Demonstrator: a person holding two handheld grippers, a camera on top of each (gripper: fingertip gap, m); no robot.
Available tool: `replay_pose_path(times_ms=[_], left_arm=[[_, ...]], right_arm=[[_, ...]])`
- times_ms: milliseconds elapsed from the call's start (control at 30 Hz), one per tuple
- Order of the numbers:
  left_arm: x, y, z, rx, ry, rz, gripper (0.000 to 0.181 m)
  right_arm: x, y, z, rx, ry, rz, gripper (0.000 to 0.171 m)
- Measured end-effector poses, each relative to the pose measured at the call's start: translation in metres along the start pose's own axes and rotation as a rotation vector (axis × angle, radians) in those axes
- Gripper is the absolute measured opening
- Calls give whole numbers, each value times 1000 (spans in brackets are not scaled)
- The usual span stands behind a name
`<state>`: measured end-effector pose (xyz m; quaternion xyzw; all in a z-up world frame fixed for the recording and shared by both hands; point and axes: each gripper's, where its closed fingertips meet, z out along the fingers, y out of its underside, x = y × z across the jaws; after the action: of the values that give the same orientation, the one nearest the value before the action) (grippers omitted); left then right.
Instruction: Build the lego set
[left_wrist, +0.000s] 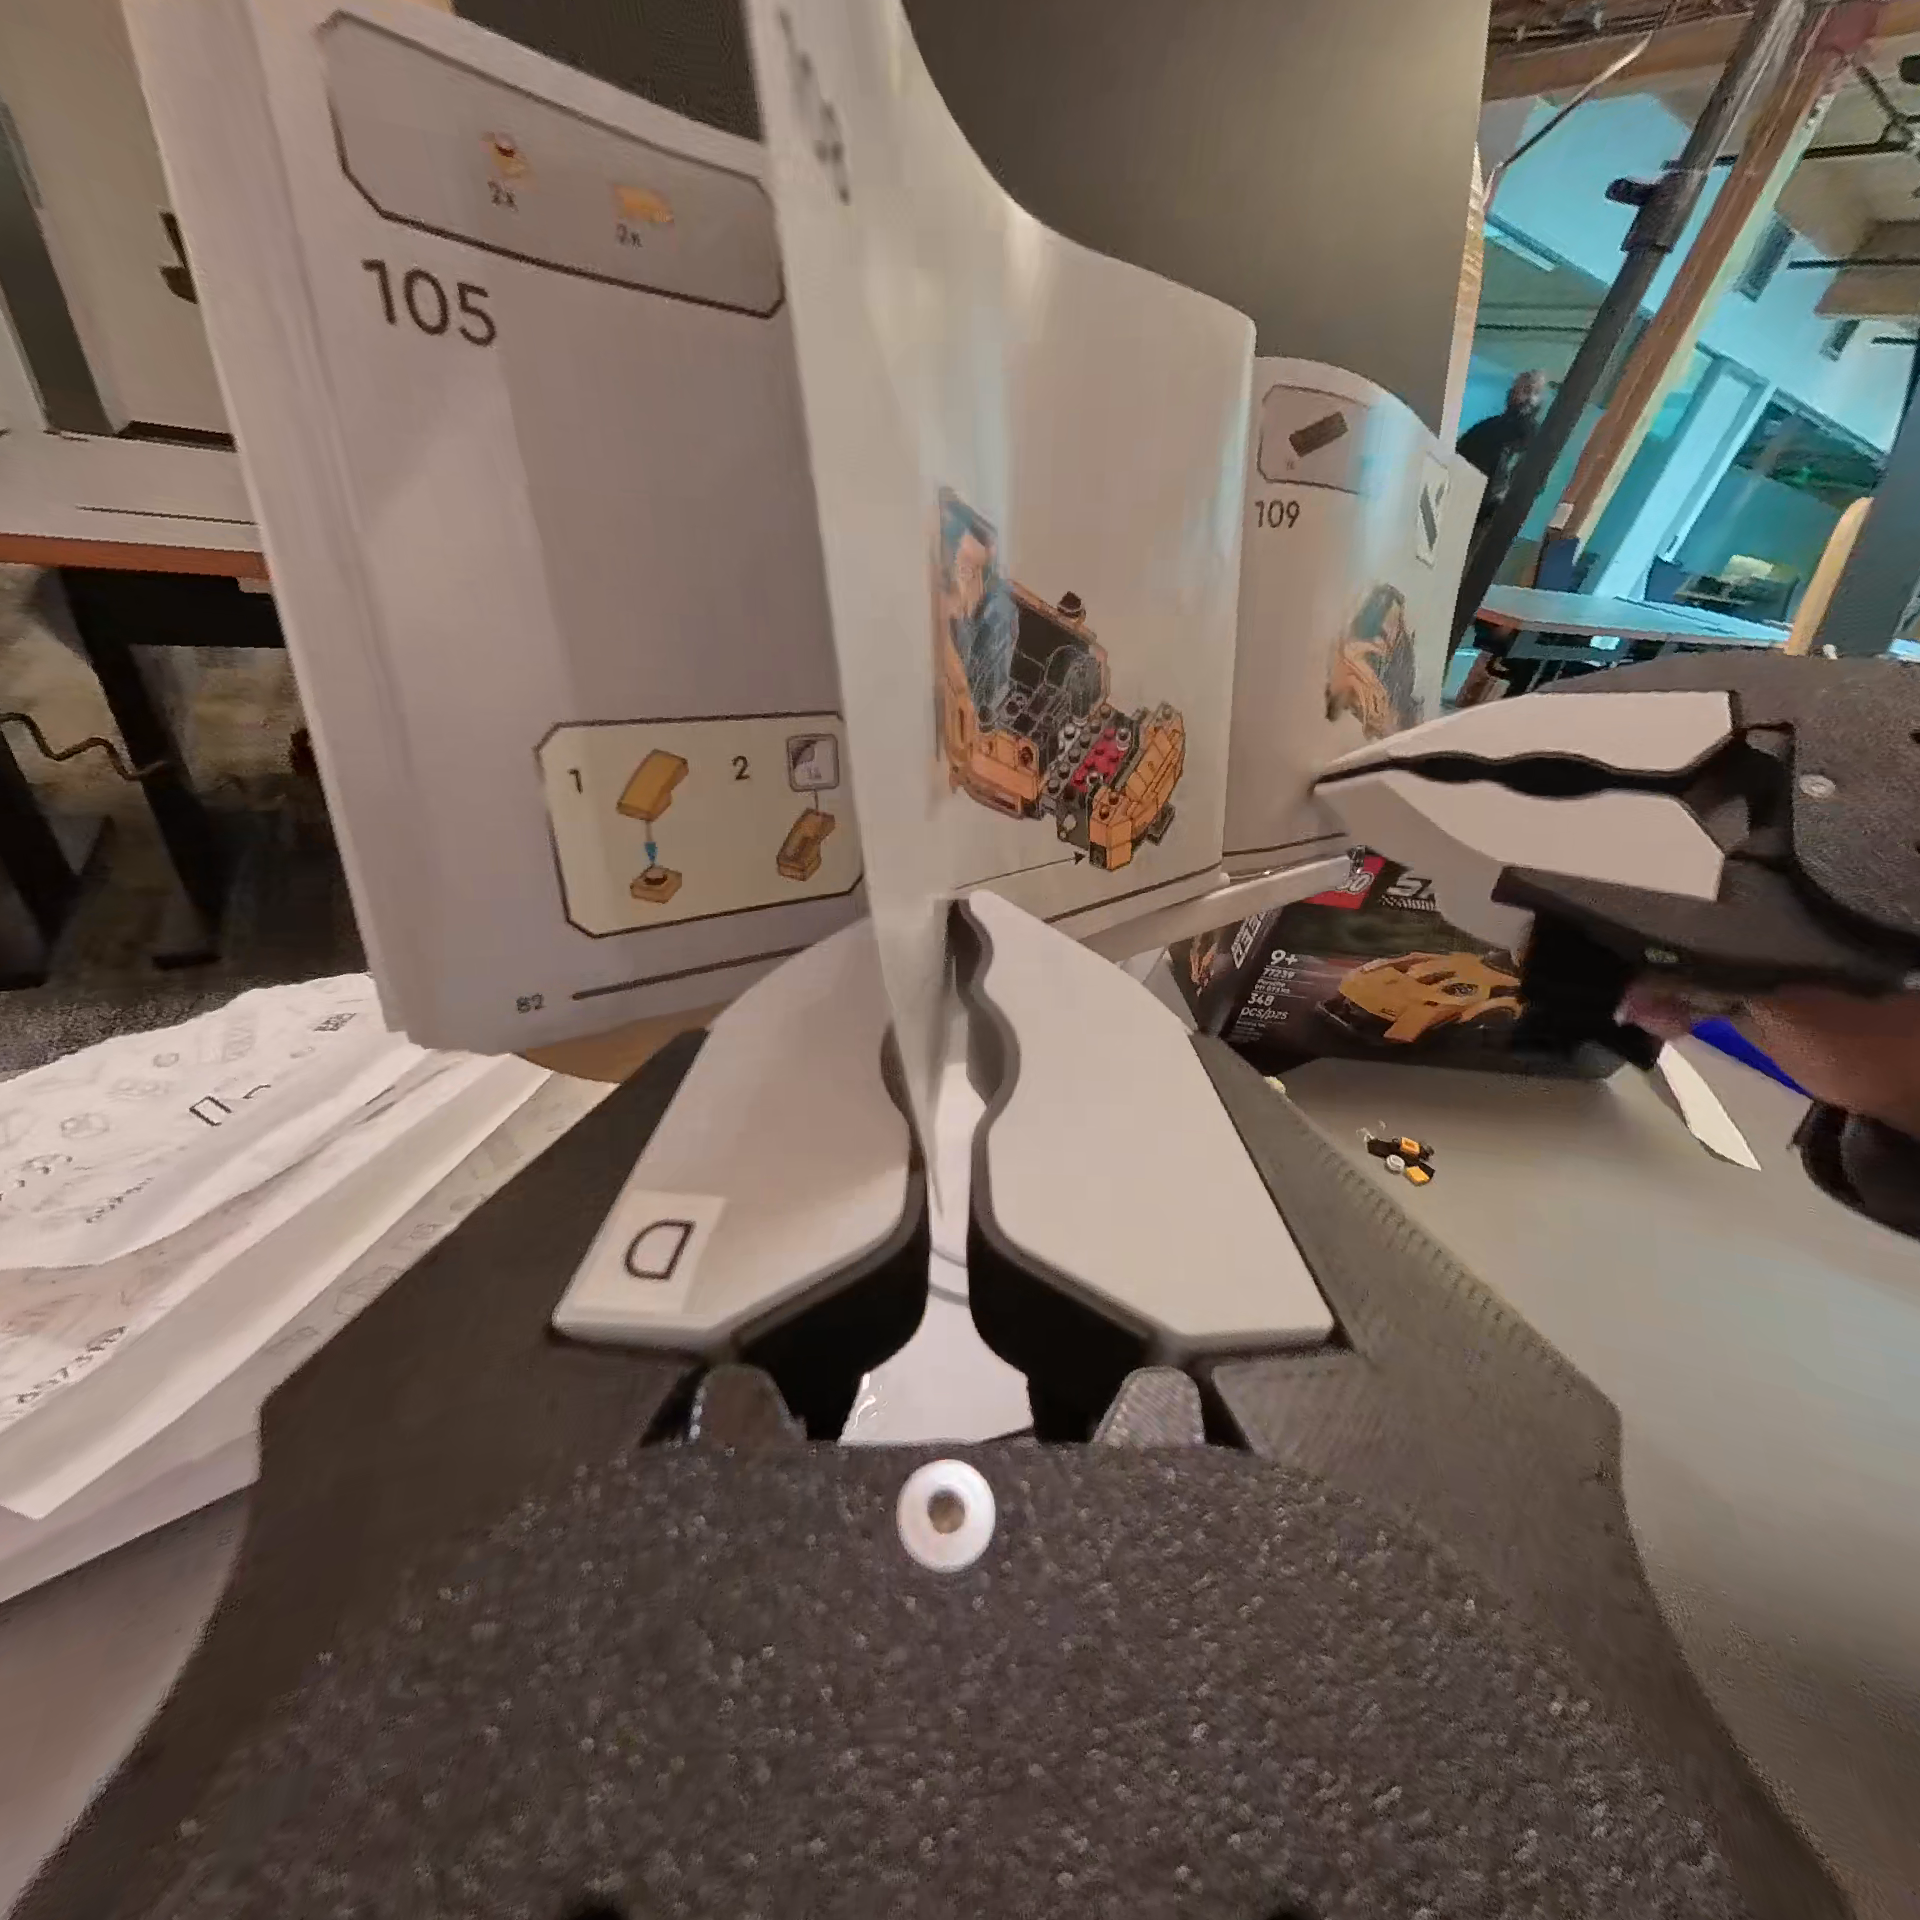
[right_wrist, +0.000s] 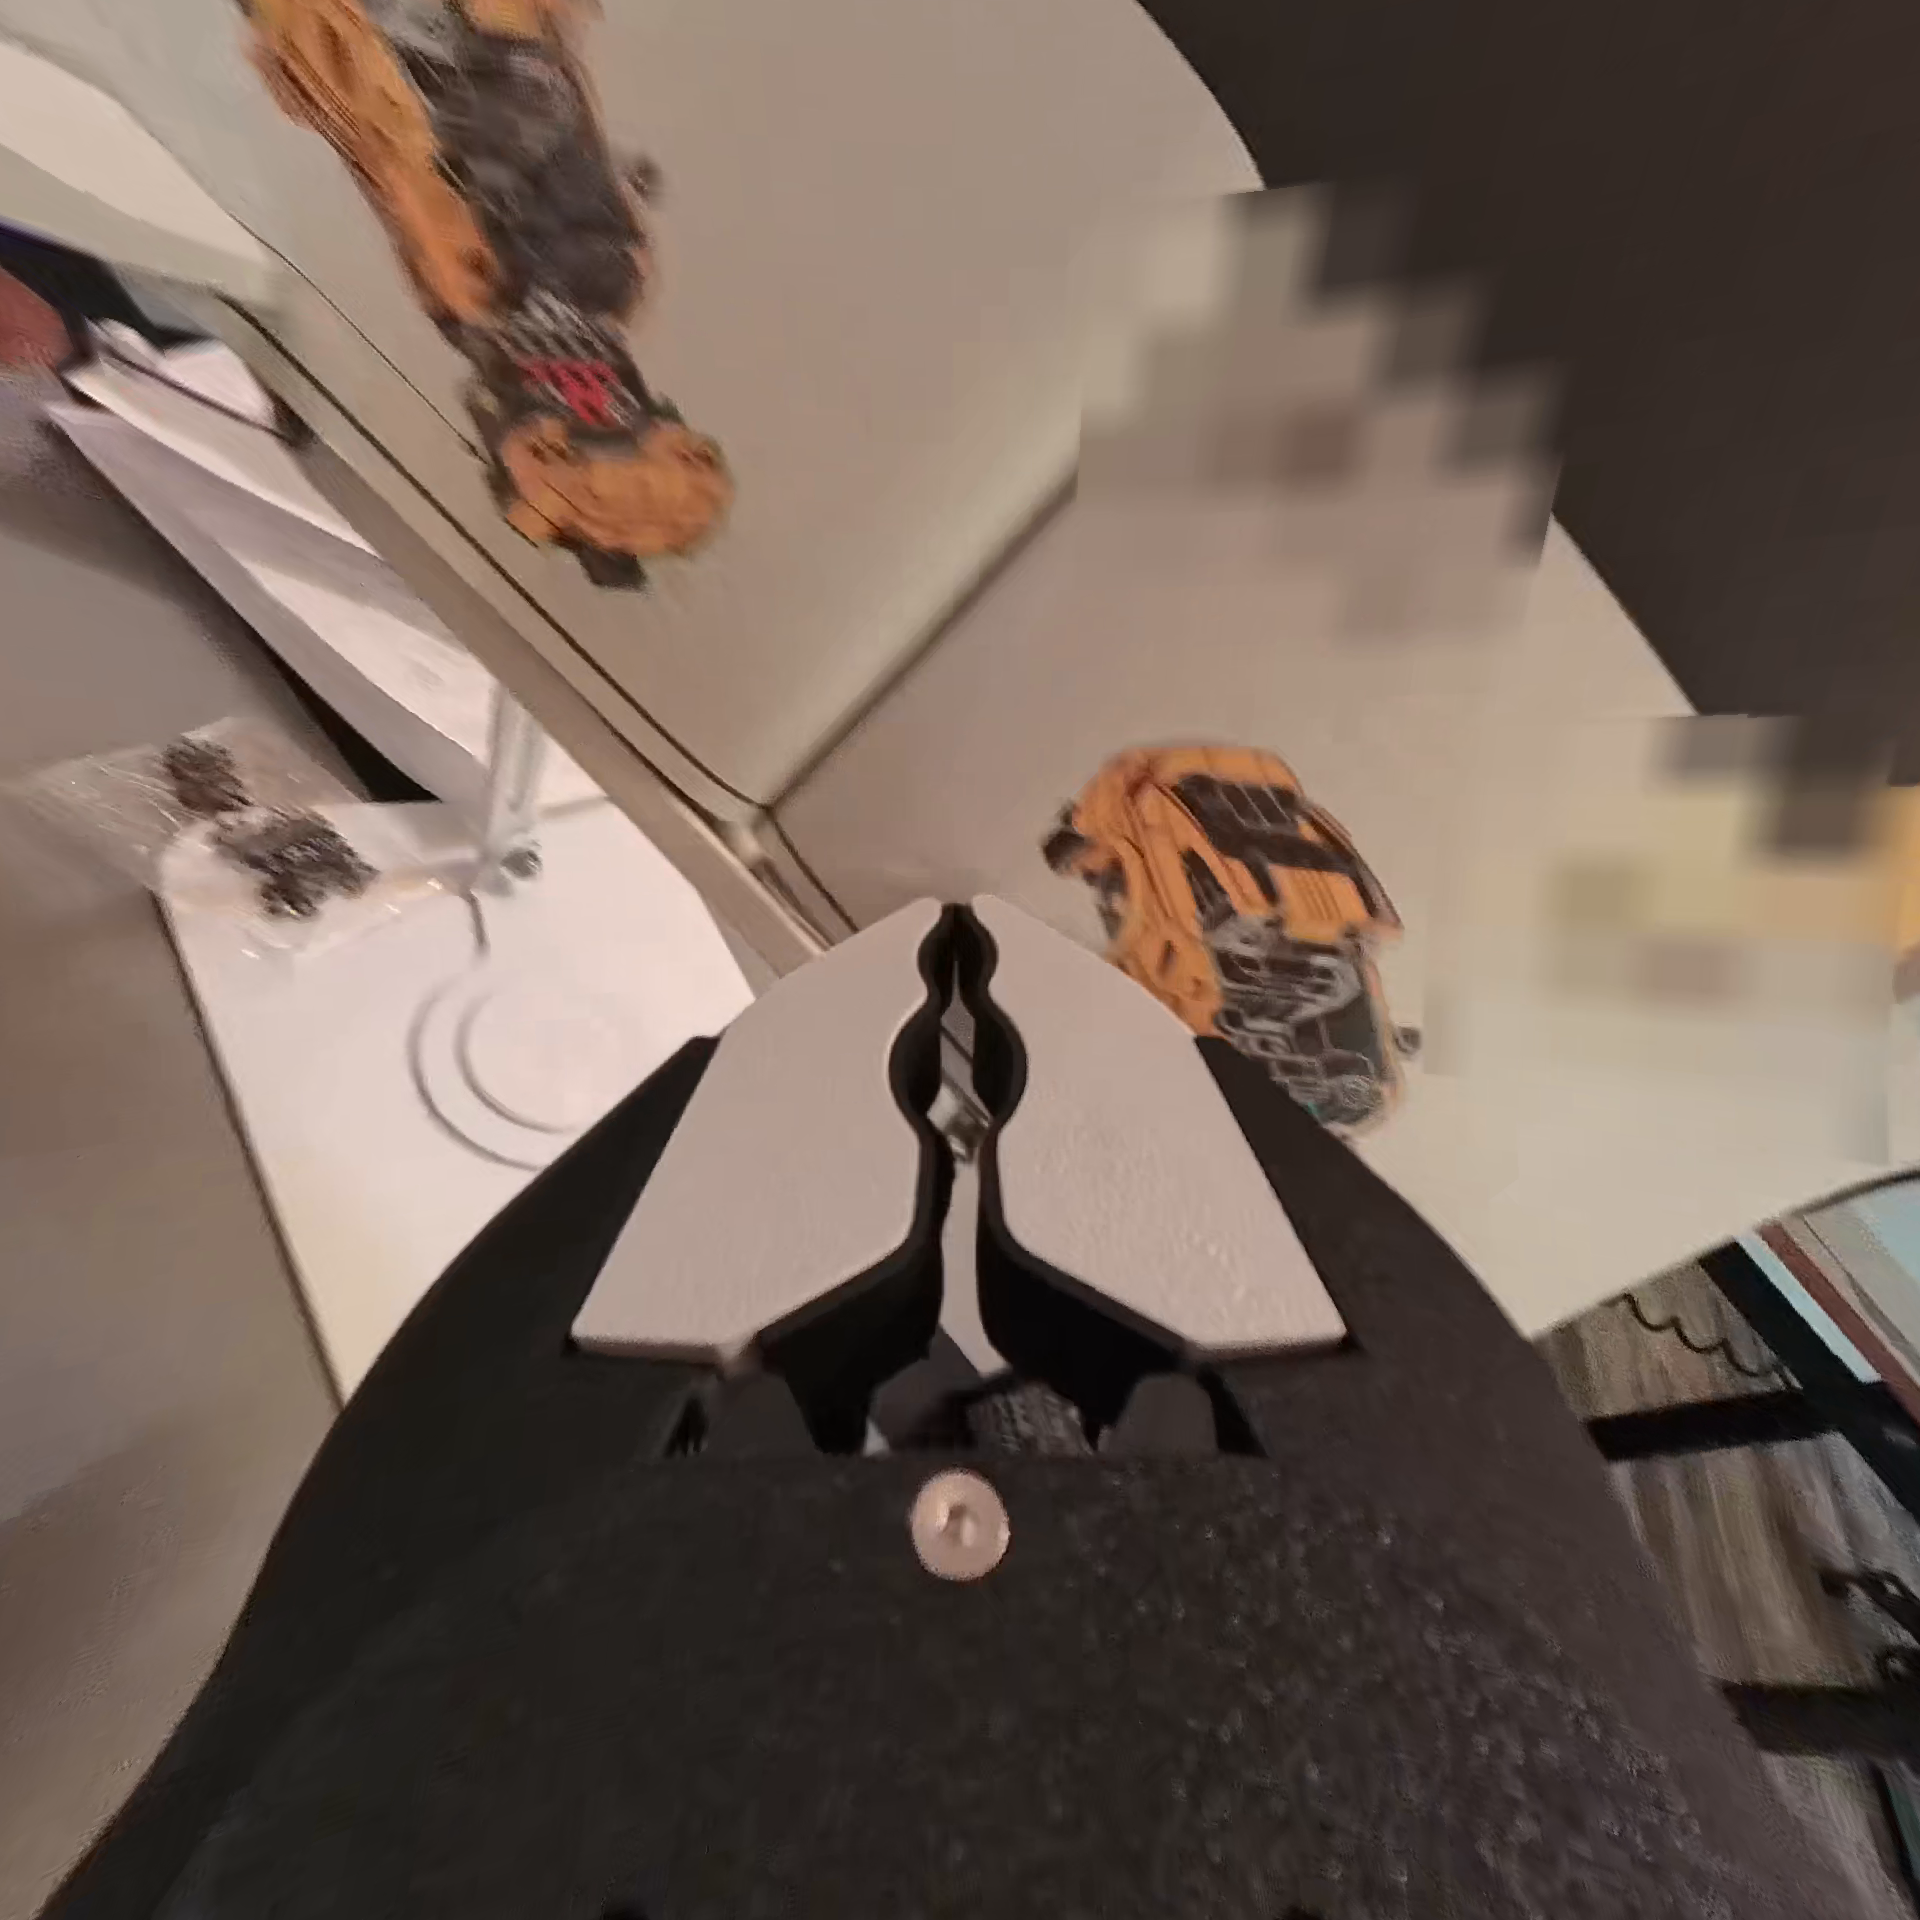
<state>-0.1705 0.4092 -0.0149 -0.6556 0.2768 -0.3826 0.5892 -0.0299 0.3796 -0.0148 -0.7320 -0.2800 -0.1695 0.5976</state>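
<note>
The Lego instruction booklet (left_wrist: 582, 540) stands open and upright in front of me, with orange car drawings on its pages. My left gripper (left_wrist: 956, 914) is shut on the lower edge of one loose page (left_wrist: 1018, 468), which curls upward between the fingers. My right gripper (left_wrist: 1335, 781) is shut, its tips against the right-hand page (left_wrist: 1340, 582). In the right wrist view, my right gripper (right_wrist: 956, 916) sits at the booklet's bottom edge by the fold (right_wrist: 769, 821). I cannot tell if it pinches paper. A few small black and orange Lego pieces (left_wrist: 1403, 1155) lie on the table.
The dark Lego box (left_wrist: 1382, 997) lies behind the booklet on the right. A printed white paper sheet (left_wrist: 156, 1195) lies at the left. A clear bag of dark pieces (right_wrist: 260, 842) and a wire stand (right_wrist: 499, 1049) sit on a white board left of the booklet. The left gripper's tips are roughly 15 centimeters from the right gripper's.
</note>
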Motion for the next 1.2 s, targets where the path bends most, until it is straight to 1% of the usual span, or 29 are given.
replay_pose_path(times_ms=[100,167,267,333,467,567,600,633,700,733,767,833,867,967,1067,1133,1200], left_arm=[[-1,0,3,-11,21,-3,0],[-2,0,4,-18,29,-10,0],[-7,0,6,-34,36,-35,0],[-14,0,4,-46,35,-45,1],[-30,0,-1,-75,36,-75,0],[-37,-1,-4,-85,47,-77,0],[-38,-1,-5,-89,46,-72,0],[-40,-1,-5,-90,40,-63,0],[-41,-1,-5,-93,39,-50,0],[-41,-1,-5,-93,41,-49,0],[-41,-1,-5,-94,42,-49,0],[-41,-1,-4,-98,44,-47,0],[-42,-1,-4,-101,43,-45,0],[-46,-1,-7,-101,37,-51,0],[-52,-1,-20,-86,44,-151,13],[-56,-2,-33,-50,39,-234,17],[-58,8,-43,-61,21,-288,18]], right_arm=[[21,16,0,-21,3,-12,1],[39,25,1,-47,74,-39,0],[39,26,1,-31,127,-86,0],[39,29,0,-76,159,-109,0],[41,38,-4,-161,188,-29,0],[41,41,-8,-249,217,-14,1],[39,34,-8,-234,217,-11,1],[36,18,-9,-162,218,-27,0],[13,-28,-9,43,142,-124,0],[-1,-43,-6,86,100,-165,0],[-15,-50,0,81,55,-195,1],[-34,-53,15,27,-18,-210,11],[-36,-54,23,12,-16,-208,11],[-29,-54,35,5,25,-178,0],[-29,-52,36,6,17,-130,2],[-30,-52,36,4,17,-133,3],[-29,-52,37,6,17,-129,2]])
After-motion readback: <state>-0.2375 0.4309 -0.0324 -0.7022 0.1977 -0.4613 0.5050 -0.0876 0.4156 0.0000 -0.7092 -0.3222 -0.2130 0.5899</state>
